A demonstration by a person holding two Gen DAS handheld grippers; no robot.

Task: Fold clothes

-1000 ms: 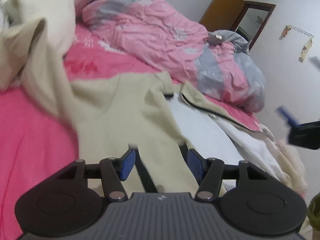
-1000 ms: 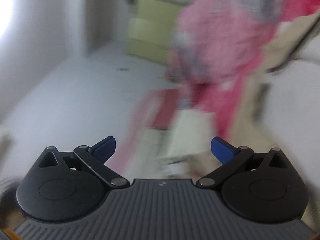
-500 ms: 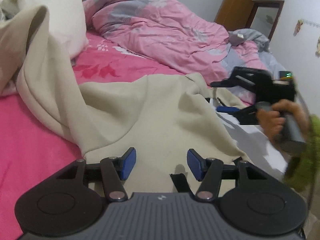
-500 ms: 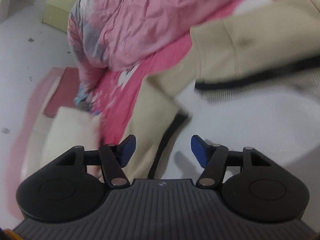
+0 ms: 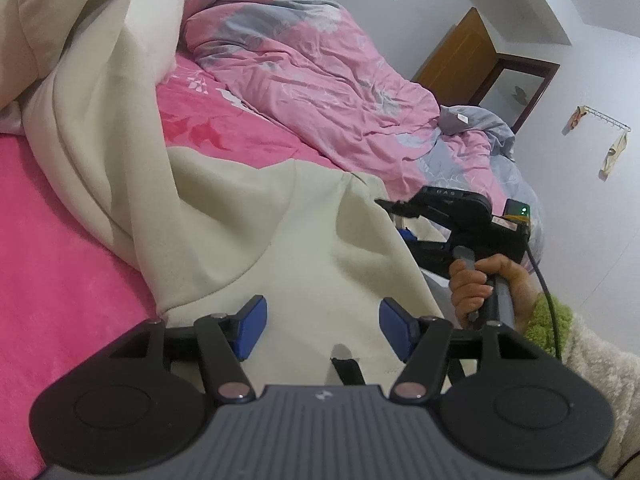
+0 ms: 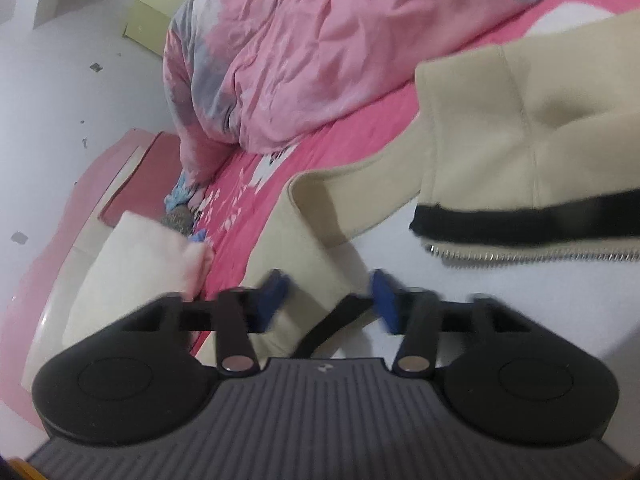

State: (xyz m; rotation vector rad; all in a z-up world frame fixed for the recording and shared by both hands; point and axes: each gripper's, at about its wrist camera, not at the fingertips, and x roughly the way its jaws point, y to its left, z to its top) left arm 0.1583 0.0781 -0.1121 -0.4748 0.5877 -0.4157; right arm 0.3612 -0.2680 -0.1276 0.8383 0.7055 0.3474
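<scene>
Jaws have just been closing on the right gripper (image 6: 326, 300) around the jacket (image 5: 256, 224) hem, contact unclear, while the left gripper (image 5: 320, 320), angled downward, is held half-open over the jacket spread on the bed (image 5: 60, 264).

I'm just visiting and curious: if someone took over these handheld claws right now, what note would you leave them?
Left claw: open, hovering over the beige jacket, gripping nothing.
Right claw: jaws have just been closing around the jacket's black-trimmed front edge; firm pinch unclear.
Jacket lies spread, rumpled, on the pink bed.
Done: no fold visible. Left: all folding.
</scene>
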